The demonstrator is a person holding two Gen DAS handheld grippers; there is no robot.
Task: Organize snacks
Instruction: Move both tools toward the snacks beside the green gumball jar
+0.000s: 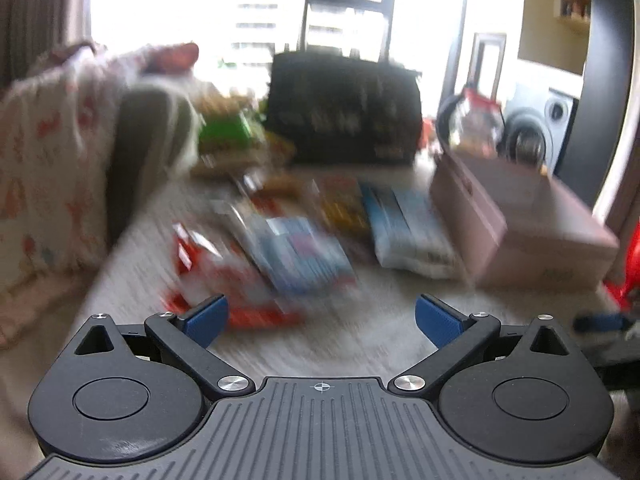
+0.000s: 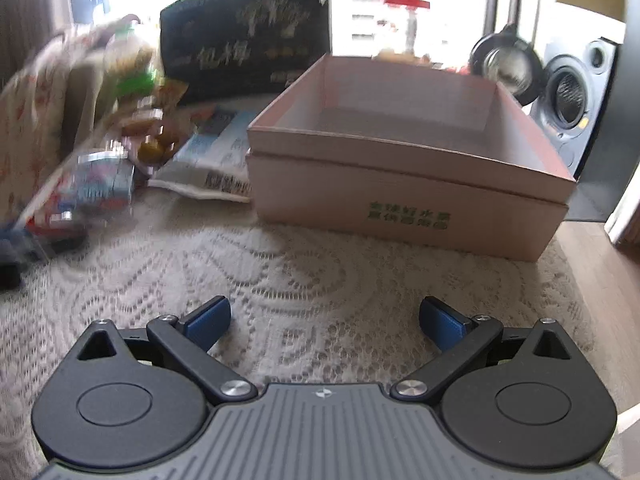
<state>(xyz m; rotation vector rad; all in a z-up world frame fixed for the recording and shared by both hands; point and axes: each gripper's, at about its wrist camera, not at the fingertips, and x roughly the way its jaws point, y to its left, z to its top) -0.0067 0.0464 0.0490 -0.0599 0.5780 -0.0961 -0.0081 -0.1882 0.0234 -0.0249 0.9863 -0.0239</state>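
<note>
Several snack packets lie on a lace tablecloth (image 2: 304, 268). In the blurred left wrist view a red and white packet (image 1: 216, 276) lies nearest, just ahead of my left gripper (image 1: 322, 318), which is open and holds nothing. Behind it sit a blue-grey packet (image 1: 300, 256), a yellow packet (image 1: 344, 208) and a light blue and white bag (image 1: 408, 228). An open, empty pink cardboard box (image 2: 404, 176) stands right of the snacks. My right gripper (image 2: 325, 322) is open above the cloth in front of the box. The light blue bag (image 2: 216, 156) touches the box's left side.
A black printed bag (image 2: 244, 44) stands behind the snacks by the window. A patterned cushion (image 1: 44, 168) on a sofa borders the table's left. A speaker (image 2: 576, 88) and headphones (image 2: 508, 64) stand behind the box. More green and brown packets (image 2: 140, 76) pile at the back left.
</note>
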